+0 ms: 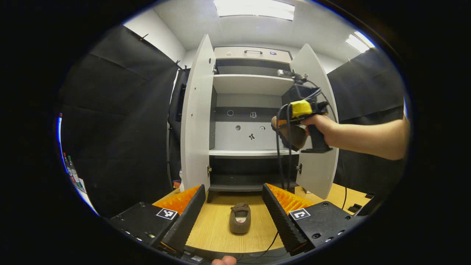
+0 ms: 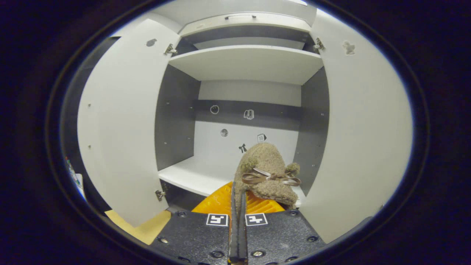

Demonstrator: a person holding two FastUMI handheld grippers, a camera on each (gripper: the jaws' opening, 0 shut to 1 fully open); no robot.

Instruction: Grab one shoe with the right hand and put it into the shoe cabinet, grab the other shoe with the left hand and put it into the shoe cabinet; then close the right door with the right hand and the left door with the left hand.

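A fuzzy brown shoe with a ribbon bow (image 2: 266, 173) hangs in front of the white shoe cabinet's middle shelf (image 2: 191, 176), near its right side. My right gripper (image 2: 237, 195) is shut on the shoe's edge. In the left gripper view, a hand holds that right gripper (image 1: 300, 110) and its shoe (image 1: 290, 134) up at the cabinet (image 1: 250, 84) opening. The other brown shoe (image 1: 240, 219) lies on the wooden surface before the cabinet. My left gripper (image 1: 233, 189) is open above and short of it, fingers wide apart. Both doors stand open.
The left door (image 1: 197, 117) and right door (image 1: 316, 169) flank the opening. The upper shelf (image 2: 246, 62) is bare. A cable (image 1: 279, 162) hangs from the right gripper. Black cloth walls stand on both sides, and bottles (image 1: 71, 173) stand at the far left.
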